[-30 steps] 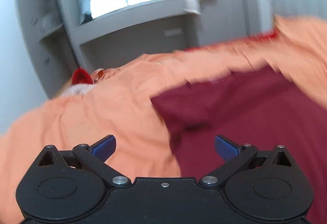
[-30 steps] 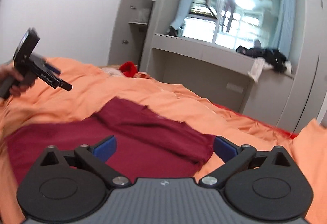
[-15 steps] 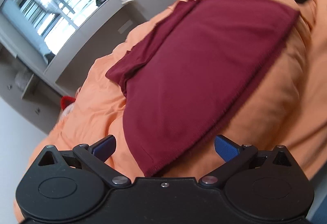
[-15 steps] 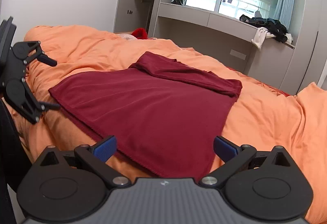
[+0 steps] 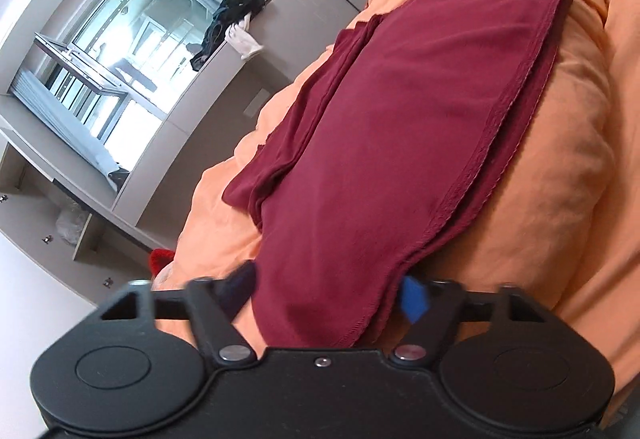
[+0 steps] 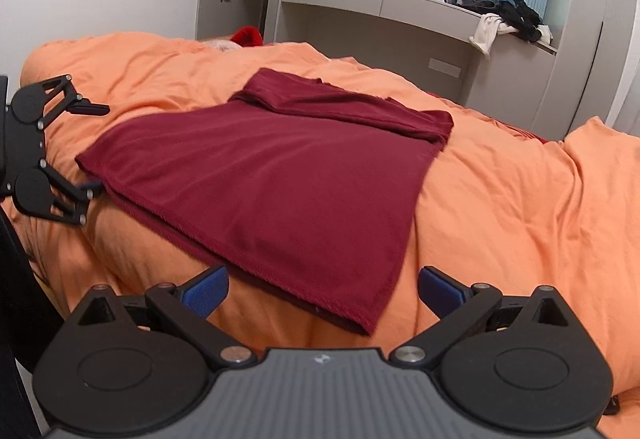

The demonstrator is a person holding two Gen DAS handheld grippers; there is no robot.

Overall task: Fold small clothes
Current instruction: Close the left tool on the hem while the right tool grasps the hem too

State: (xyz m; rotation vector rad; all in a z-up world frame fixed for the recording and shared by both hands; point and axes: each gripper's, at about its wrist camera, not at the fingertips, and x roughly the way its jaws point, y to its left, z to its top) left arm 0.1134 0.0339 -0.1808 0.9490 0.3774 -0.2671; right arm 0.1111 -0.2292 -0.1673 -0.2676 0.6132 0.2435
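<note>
Across the middle of both frames a dark red garment (image 6: 288, 175) lies flat on an orange duvet (image 6: 500, 207), one side folded over. At lower centre of the left wrist view, the left gripper (image 5: 330, 293) straddles the garment's corner, fingers spread. The right gripper (image 6: 322, 287) is released too, its blue pads (image 6: 206, 289) wide apart just before the near hem. Dark clothes (image 6: 500, 13) sit on the sill, upper right.

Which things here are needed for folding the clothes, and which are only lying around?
Needed: maroon garment; left gripper; right gripper.

Lying around: orange duvet; dark clothes on the ledge; white cloth; red item.
</note>
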